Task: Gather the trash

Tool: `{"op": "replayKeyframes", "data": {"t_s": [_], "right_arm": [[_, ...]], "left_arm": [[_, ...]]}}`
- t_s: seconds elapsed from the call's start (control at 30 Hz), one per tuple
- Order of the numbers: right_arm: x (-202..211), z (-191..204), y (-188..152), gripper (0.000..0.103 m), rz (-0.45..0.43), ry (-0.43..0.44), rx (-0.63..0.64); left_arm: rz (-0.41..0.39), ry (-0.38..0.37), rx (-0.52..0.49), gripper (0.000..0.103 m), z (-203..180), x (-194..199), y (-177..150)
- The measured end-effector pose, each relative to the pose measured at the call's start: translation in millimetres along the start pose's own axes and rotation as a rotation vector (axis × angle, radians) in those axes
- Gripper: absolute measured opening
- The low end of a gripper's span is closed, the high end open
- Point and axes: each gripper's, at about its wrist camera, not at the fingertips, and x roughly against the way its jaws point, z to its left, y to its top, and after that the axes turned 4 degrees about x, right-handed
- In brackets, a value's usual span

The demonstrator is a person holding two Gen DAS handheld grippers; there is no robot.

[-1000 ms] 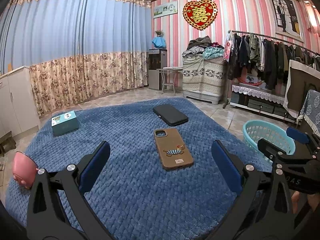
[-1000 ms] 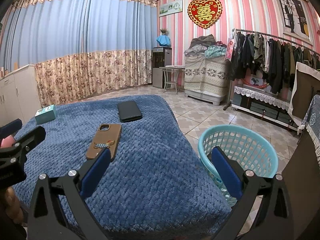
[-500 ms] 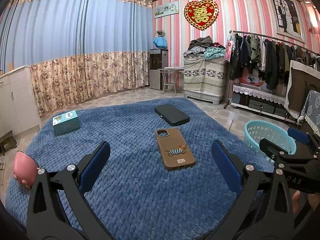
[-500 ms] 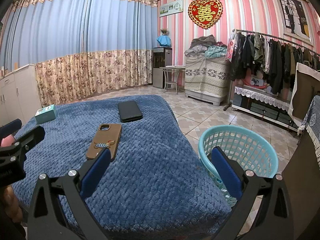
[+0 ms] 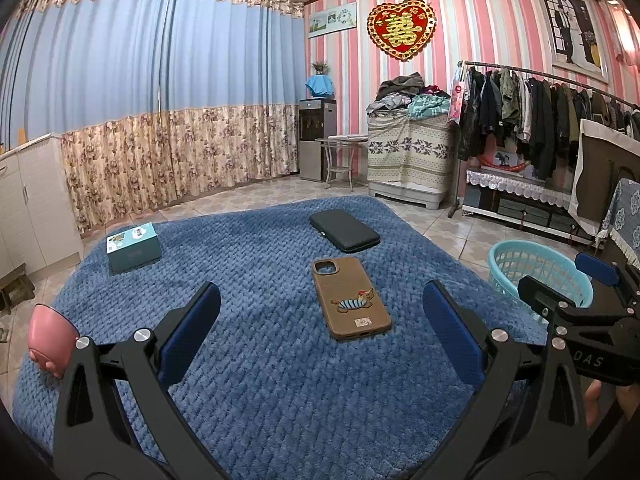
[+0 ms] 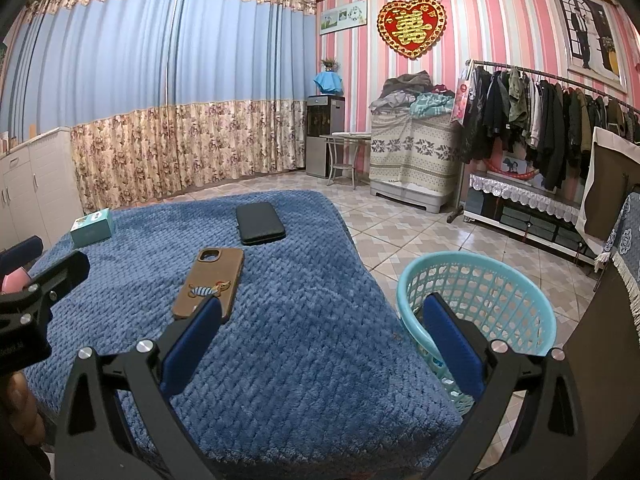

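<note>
1. The blanket is deep blue with a woven, basket-like texture.
2. The phone case is tan brown and carries a small striped cartoon animal in blue, white and red.
3. The wallet-like case behind it is plain black.
4. The small box is teal with a white top panel.
5. The laundry basket is pale turquoise with a lattice wall.
6. The rounded object at the blanket's left edge is pink.
7. The curtains are light blue above and beige floral below.
8. The wall has pink and white vertical stripes, with a red-and-gold heart ornament.
9. Both grippers' pads are dark blue on black frames.
</note>
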Motion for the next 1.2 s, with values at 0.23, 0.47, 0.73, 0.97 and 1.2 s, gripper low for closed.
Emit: {"op": "replayKeyframes", "data": {"t_s": [0.23,0.47,0.73,0.97,1.2], "right_arm": [[-0.1,0.5,-0.4,0.098,0.000,0.000,0.000],[-0.1,0.6,-0.6,0.098,-0.001,0.000,0.000],[0.2,0.1,-0.5,0.098,-0.001,0.000,0.000],[-0.3,0.4,-0.8,0.098,0.000,-0.001,0.001],[-0.8,-1.9,-1.7,0.098,0.002,0.000,0.002]], "left_arm": [[0.000,0.001,0.000,0.098,-0.3,-0.3,-0.3],[-0.001,0.000,0.000,0.098,1.0,-0.5,-0.3],[0.004,-0.010,0.000,0.098,4.5,-1.0,2.2],[0.004,-0.010,0.000,0.098,5.0,-0.8,2.2],[0.000,-0.004,-0.004,0.098,5.8,-0.2,2.7]]}}
